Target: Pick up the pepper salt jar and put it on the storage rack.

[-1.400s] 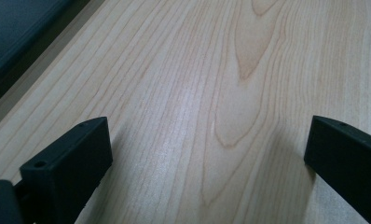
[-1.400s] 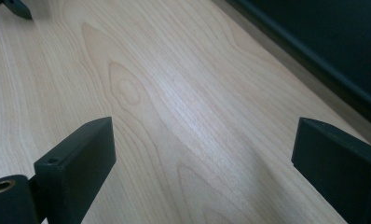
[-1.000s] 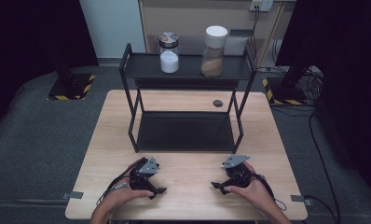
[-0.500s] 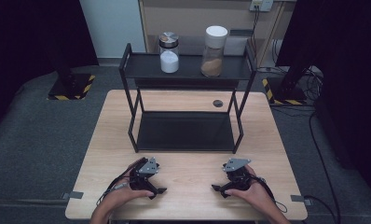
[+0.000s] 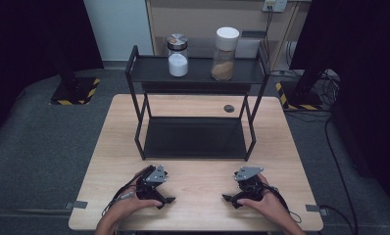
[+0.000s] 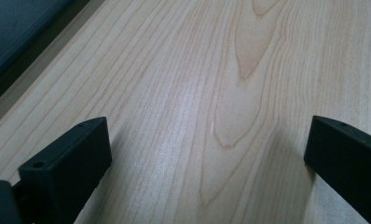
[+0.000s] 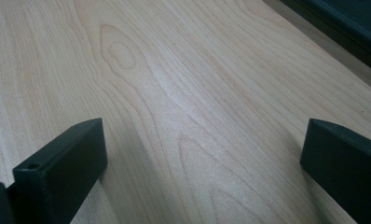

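Note:
My left gripper (image 5: 167, 192) rests on the near part of the wooden table (image 5: 198, 181), held by a hand from below. In the left gripper view its jaws stand wide apart over bare wood, so the left gripper (image 6: 207, 135) is open and empty. My right gripper (image 5: 231, 194) lies to the right of it, also held by a hand. The right gripper (image 7: 202, 135) is open, its jaws have just been opening, and nothing is between them.
A black two-tier rack (image 5: 195, 137) stands at the middle of the table. On its top shelf are a jar of white powder (image 5: 178, 55) and a white-lidded jar of brown contents (image 5: 224, 47). A small dark disc (image 5: 229, 108) lies behind the rack.

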Available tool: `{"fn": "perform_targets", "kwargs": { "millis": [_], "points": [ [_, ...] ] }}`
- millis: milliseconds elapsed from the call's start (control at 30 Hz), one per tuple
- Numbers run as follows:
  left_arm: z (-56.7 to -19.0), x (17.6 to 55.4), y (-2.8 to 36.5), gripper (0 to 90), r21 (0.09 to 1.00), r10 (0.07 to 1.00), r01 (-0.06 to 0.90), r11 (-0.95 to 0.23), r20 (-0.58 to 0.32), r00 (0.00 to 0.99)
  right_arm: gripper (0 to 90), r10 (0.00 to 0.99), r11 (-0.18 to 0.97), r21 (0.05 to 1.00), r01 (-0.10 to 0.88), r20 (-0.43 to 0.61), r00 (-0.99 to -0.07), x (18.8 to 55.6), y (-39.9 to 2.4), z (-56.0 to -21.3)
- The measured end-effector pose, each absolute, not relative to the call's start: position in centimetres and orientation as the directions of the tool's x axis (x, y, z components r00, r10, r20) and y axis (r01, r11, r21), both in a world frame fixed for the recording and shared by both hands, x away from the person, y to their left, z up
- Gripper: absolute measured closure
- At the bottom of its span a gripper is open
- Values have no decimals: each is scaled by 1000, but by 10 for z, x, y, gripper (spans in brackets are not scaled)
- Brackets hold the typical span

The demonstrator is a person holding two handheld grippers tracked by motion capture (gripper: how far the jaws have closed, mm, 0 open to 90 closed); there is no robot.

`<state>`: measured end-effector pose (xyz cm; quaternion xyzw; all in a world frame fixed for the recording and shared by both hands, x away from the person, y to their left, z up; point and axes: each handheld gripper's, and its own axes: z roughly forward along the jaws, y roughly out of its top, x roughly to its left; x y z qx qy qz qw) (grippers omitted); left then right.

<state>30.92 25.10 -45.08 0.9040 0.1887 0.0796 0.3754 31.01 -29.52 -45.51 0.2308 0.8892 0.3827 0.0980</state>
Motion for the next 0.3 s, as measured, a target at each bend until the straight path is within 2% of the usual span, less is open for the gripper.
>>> {"fn": "perform_targets", "kwargs": {
  "millis": [300],
  "points": [
    [-451, 308, 250, 0, 710, 408, 287, -643, 0, 913, 14, 485, 601, 726, 335, 2, -874, 310, -295, -455]
  ]
}}
